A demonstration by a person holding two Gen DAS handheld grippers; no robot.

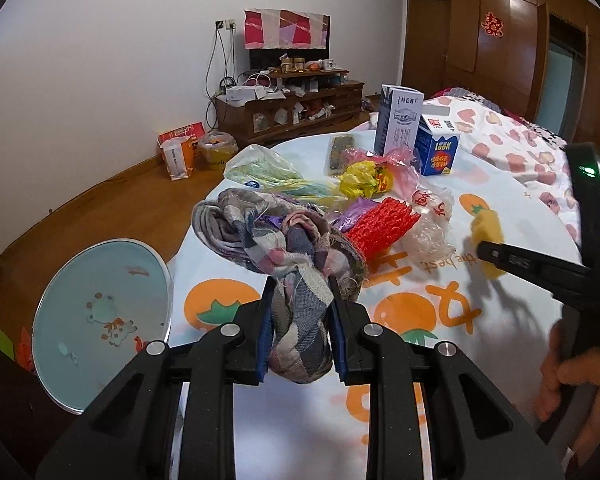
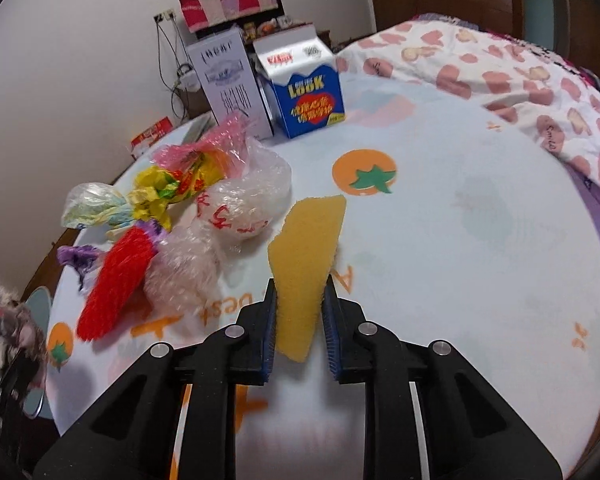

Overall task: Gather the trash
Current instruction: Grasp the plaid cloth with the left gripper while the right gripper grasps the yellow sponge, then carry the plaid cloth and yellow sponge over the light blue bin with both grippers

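Rag (image 1: pixel 296 280) in left tongs (image 1: pixel 300 300), sponge (image 2: pixel 304 264) in right tongs (image 2: pixel 300 304).

My left gripper (image 1: pixel 300 312) is matte black, with two angular arms that fork into struts. Round silver screw heads sit at each joint, and a blue ribbed pad lines the inner face of each finger. My right gripper (image 2: pixel 299 312) is built the same. Its black body carries a small green light, and my bare hand (image 1: pixel 572 376) shows below it.
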